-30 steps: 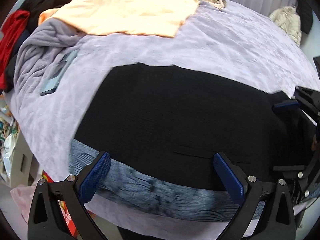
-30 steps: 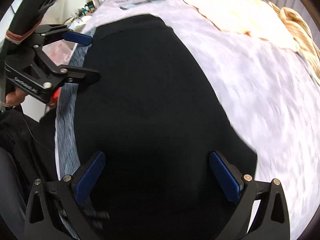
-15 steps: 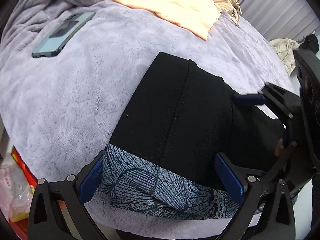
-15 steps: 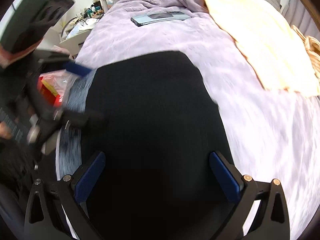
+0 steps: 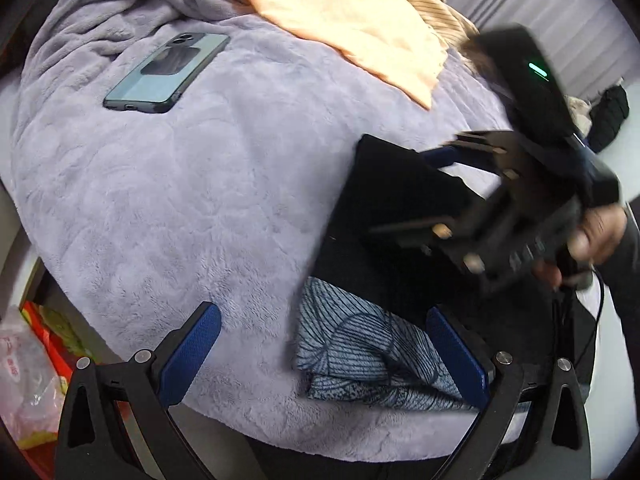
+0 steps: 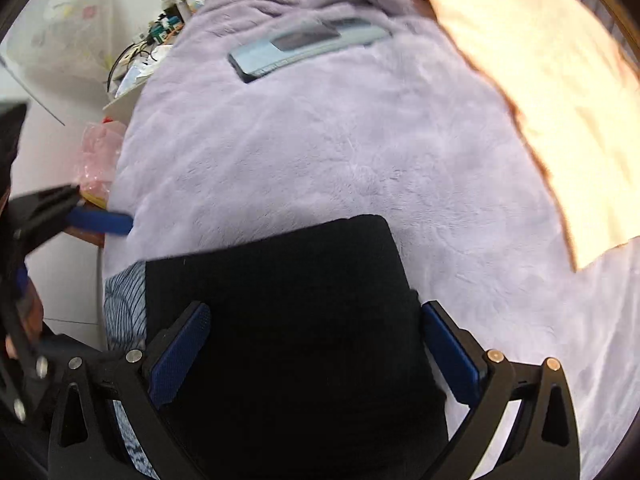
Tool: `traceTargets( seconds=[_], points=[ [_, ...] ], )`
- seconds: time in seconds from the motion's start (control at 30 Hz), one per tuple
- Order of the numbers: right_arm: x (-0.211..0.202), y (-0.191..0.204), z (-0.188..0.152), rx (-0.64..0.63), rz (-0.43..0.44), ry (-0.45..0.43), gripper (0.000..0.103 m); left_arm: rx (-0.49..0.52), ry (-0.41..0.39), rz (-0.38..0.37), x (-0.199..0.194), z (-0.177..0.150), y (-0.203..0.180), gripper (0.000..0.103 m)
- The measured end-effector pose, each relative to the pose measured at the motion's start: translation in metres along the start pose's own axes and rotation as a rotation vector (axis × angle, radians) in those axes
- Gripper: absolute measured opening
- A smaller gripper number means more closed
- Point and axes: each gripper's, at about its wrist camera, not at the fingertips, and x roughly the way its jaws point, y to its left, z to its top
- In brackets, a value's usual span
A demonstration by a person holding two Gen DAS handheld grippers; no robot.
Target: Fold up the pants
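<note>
Near the bed's front edge, folded black pants [image 6: 288, 320] with patterned blue-grey band on lilac blanket [image 5: 180, 208], right gripper [image 6: 316, 356] fingers spread above them, left gripper [image 5: 324, 352] fingers spread, holding nothing, phone [image 5: 168, 72] near the far edge.

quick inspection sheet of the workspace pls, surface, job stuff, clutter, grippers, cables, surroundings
surface: lilac fleece blanket over a bed, bunched at the far end.
job's things: black pants folded into a compact block near the front edge, blue patterned waistband showing at one end.
clutter: phone lying flat on the blanket; peach cloth and a tan ribbed garment at the far side.
grippers: left gripper open, empty; right gripper open over the pants, holding nothing.
cables: thin black cable by the hand.
surroundings: plastic bags and a cluttered shelf beside the bed.
</note>
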Motion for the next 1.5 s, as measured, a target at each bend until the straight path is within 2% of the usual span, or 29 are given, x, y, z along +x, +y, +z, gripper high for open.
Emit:
traceTargets(
  seconds=[0.07,0.13,0.2,0.27,0.3,0.37,0.47,0.53,0.57,0.67,0.77,0.9,1.0,1.07,1.17,1.27,1.37,1.4,1.43,1.47,1.5],
  points=[
    [0.006,-0.011,0.005,0.024,0.059,0.023,0.103,0.011,-0.002,-0.017,0.001,-0.003,-0.003,0.103],
    [0.010,-0.014,0.006,0.032,0.076,0.038,0.102,0.019,-0.006,-0.041,0.000,-0.005,-0.002,0.103],
    [0.014,0.001,0.018,-0.027,0.037,0.040,0.086,0.024,-0.008,-0.082,0.001,-0.002,0.005,0.103],
    [-0.014,0.010,0.011,-0.085,0.018,-0.011,0.048,0.046,-0.017,-0.137,0.000,0.003,0.009,0.103],
    [-0.023,0.014,0.010,-0.099,0.017,-0.038,0.038,0.058,-0.022,-0.158,0.001,0.007,0.005,0.103],
    [-0.056,0.022,-0.006,-0.109,0.013,-0.122,0.032,0.099,-0.030,-0.232,0.002,0.017,0.003,0.103],
    [-0.105,0.039,-0.038,-0.149,0.015,-0.240,0.032,0.163,-0.013,-0.348,0.007,0.032,-0.010,0.103],
    [-0.117,0.056,-0.045,-0.175,-0.002,-0.290,0.032,0.246,0.000,-0.415,0.007,0.037,-0.028,0.103],
    [-0.120,0.061,-0.047,-0.184,-0.019,-0.301,0.032,0.287,0.001,-0.421,0.004,0.037,-0.039,0.103],
    [-0.114,0.068,-0.042,-0.179,-0.024,-0.305,0.032,0.371,0.043,-0.370,0.014,0.041,-0.055,0.103],
    [-0.113,0.065,-0.042,-0.164,-0.018,-0.303,0.032,0.372,0.082,-0.342,0.018,0.037,-0.058,0.103],
    [-0.111,0.070,-0.040,-0.172,-0.016,-0.327,0.032,0.359,0.051,-0.347,0.001,0.027,-0.048,0.103],
    [-0.109,0.072,-0.040,-0.189,-0.011,-0.336,0.032,0.421,-0.004,-0.314,-0.016,0.021,-0.047,0.103],
    [-0.114,0.071,-0.043,-0.190,-0.007,-0.351,0.032,0.440,-0.034,-0.320,-0.027,0.020,-0.045,0.103],
    [-0.121,0.071,-0.050,-0.191,0.003,-0.375,0.032,0.475,-0.048,-0.316,-0.034,0.014,-0.050,0.103],
    [-0.122,0.076,-0.053,-0.212,-0.009,-0.380,0.032,0.493,0.006,-0.336,-0.024,0.009,-0.059,0.103],
    [-0.114,0.078,-0.045,-0.223,-0.029,-0.358,0.033,0.489,0.080,-0.432,-0.006,0.011,-0.079,0.103],
    [-0.110,0.078,-0.040,-0.221,-0.040,-0.348,0.033,0.497,0.089,-0.411,-0.003,0.007,-0.086,0.103],
    [-0.107,0.075,-0.037,-0.214,-0.055,-0.338,0.036,0.495,0.098,-0.374,0.003,0.006,-0.091,0.103],
    [-0.103,0.070,-0.032,-0.193,-0.079,-0.322,0.048,0.481,0.128,-0.347,0.011,0.007,-0.093,0.103],
    [-0.100,0.065,-0.028,-0.164,-0.104,-0.311,0.054,0.452,0.161,-0.344,0.018,0.009,-0.092,0.101]
  ],
)
